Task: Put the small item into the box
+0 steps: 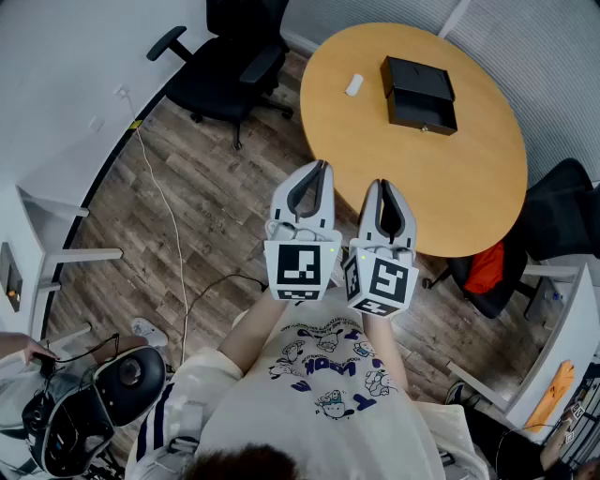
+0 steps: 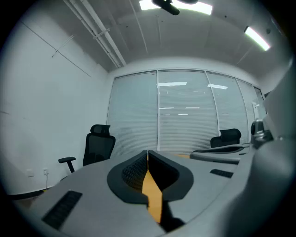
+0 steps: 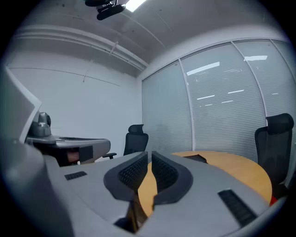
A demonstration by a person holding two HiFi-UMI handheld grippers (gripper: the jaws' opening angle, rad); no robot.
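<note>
Just beyond the person's shirt (image 1: 328, 375), the left gripper (image 1: 323, 169) and right gripper (image 1: 382, 186) are held clenched, empty. The small item (image 1: 353, 84) is not yet picked up and is seen beside the box (image 1: 419, 94) on the surface (image 1: 469, 187), upper centre.

Even ceiling lights (image 2: 178, 5); dark fisheye corners; foreground soft.

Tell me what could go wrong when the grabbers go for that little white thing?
The small white item lies near the round wooden table's edge, so a nudge might knock it off. The left gripper and right gripper are both shut; reaching without opening would likely just push it. The black rectangular box may have its lid down; I cannot tell.
</note>
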